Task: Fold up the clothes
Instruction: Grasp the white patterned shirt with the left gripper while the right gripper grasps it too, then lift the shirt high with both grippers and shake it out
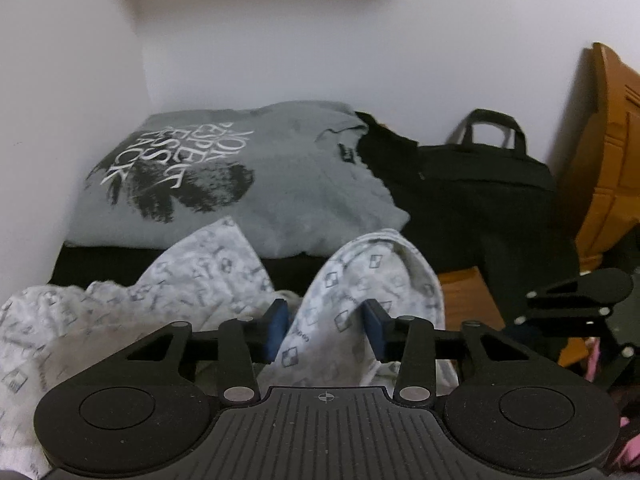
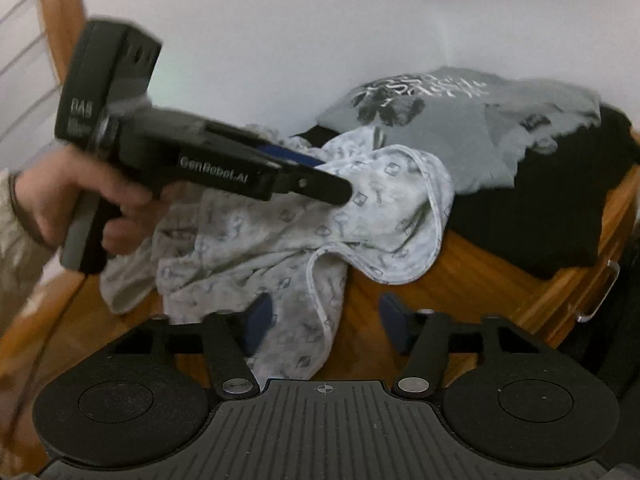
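A white patterned garment lies crumpled on a wooden surface. In the left wrist view a raised fold of it fills the gap between the blue pads, and my left gripper is shut on that fold. The right wrist view shows the same gripper from the side, held by a person's hand, its tips on the garment. My right gripper hangs over the garment's near hem. The hem lies between its jaws by the left pad, clear of the right pad, so it is open.
A folded grey printed T-shirt rests on dark cloth against the white wall. A black bag with handles stands to its right, beside orange-brown wooden furniture. A metal handle shows on the wooden front.
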Demonstrator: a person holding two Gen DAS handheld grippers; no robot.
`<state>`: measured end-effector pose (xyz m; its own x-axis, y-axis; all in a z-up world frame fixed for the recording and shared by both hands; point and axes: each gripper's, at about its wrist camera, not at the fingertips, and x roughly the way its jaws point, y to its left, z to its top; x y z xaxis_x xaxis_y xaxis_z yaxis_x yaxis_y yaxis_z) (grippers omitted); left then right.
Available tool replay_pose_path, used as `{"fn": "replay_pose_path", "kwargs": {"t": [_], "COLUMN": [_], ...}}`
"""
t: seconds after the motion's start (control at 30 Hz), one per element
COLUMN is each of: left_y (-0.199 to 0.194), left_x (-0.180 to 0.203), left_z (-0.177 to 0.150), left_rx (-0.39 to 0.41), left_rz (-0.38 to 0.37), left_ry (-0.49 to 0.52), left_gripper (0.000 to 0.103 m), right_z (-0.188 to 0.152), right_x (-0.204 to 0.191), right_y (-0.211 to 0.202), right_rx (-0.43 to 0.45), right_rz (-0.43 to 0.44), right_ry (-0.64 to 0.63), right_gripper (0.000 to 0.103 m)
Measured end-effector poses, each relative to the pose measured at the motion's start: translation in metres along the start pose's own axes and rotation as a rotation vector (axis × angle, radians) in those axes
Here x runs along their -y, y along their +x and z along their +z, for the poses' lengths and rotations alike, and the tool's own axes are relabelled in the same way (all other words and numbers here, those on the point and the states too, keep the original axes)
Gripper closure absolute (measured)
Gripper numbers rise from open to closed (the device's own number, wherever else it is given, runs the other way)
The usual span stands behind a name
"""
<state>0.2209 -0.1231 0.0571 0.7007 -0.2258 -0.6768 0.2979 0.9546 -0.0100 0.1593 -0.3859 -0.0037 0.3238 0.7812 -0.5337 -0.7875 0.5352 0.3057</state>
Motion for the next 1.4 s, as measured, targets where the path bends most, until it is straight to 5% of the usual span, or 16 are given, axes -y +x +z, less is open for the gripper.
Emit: {"fn": "replay_pose_path", "kwargs": {"t": [0.07,0.1,0.2,0.23,0.4,0.57,1.0,1.4], "left_y": [0.005,0.007,0.002,-0.001,-0.055,-0.153,-0.394,-0.611], "left_x": [0.000,0.001,0.004,0.004,0.000,-0.009,0.011,0.080], "left_z": [-0.001,-0.003,-0.007,-0.008,-0.007,-0.010,-0.067,-0.026], "left_rx": [-0.028,-0.042,-0.040,-0.036,0.091,0.265,0.549,0.769], "left_rz": [-0.019,-0.026,0.003,0.013,0.135,0.262,0.568,0.846], "left_ry": [0.004,0.011,0.015,0.010,-0.047,-0.135,-0.255,-0.220], "left_gripper": [0.054,0.055,0.089,0.091,0.095,0.095,0.096,0.097], "right_z": [0.000,0.000,0.001,0.002,0.012,0.042,0.134,0.222], "right_x": [-0.004,-0.005,-0.010,-0.009,-0.006,-0.024,-0.148,-0.289], "right_y": [0.003,0.005,0.010,0.010,-0.004,-0.040,-0.133,-0.293], "right_rx": [-0.006,-0.009,-0.012,-0.010,0.076,0.225,0.503,0.802], "right_rz": [0.006,0.009,-0.015,-0.015,-0.031,-0.040,0.004,0.054], "right_ry": [-0.026,-0.039,-0.092,-0.091,-0.100,-0.155,-0.374,-0.558], "right_gripper": [0.070,0.087,0.096,0.098,0.099,0.100,0.100,0.101]}}
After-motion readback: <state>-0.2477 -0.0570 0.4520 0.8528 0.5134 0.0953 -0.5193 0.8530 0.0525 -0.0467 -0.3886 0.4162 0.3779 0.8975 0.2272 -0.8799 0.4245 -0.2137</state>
